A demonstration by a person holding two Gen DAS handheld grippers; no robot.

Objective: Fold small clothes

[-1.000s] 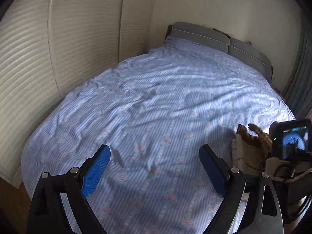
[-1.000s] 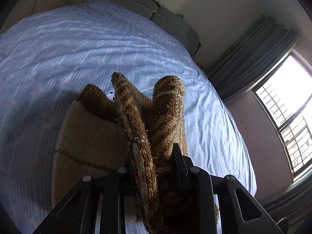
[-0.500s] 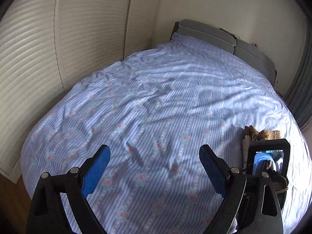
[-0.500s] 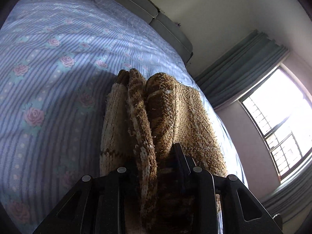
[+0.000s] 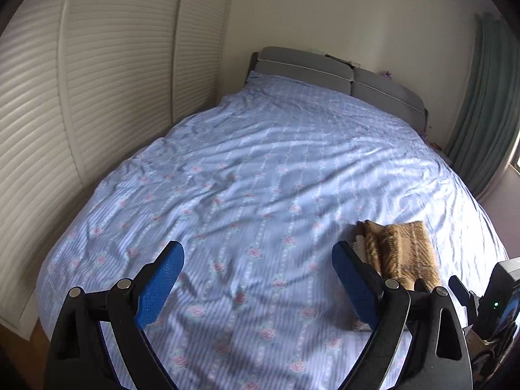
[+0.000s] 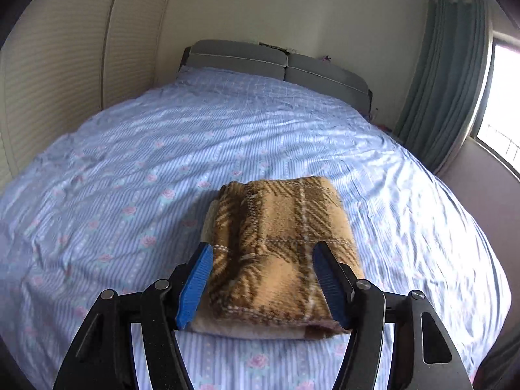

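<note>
A folded brown and tan plaid fleece garment (image 6: 279, 247) lies flat on the blue flowered bed sheet (image 6: 130, 169). My right gripper (image 6: 263, 276) is open, its blue pads apart above the near part of the garment, not gripping it. In the left wrist view the garment (image 5: 399, 250) lies at the right, just beyond the right pad. My left gripper (image 5: 256, 279) is open and empty over bare sheet (image 5: 243, 178). The right gripper's body (image 5: 497, 299) shows at the right edge of that view.
A grey padded headboard (image 6: 276, 65) stands at the far end of the bed. White slatted wardrobe doors (image 5: 81, 97) run along the left side. Green curtains (image 6: 448, 81) and a bright window (image 6: 503, 104) are at the right.
My right gripper was shut on the bunched garment and held it up; now the garment lies folded flat on the sheet and the gripper has opened and drawn back. My left gripper stayed open.
</note>
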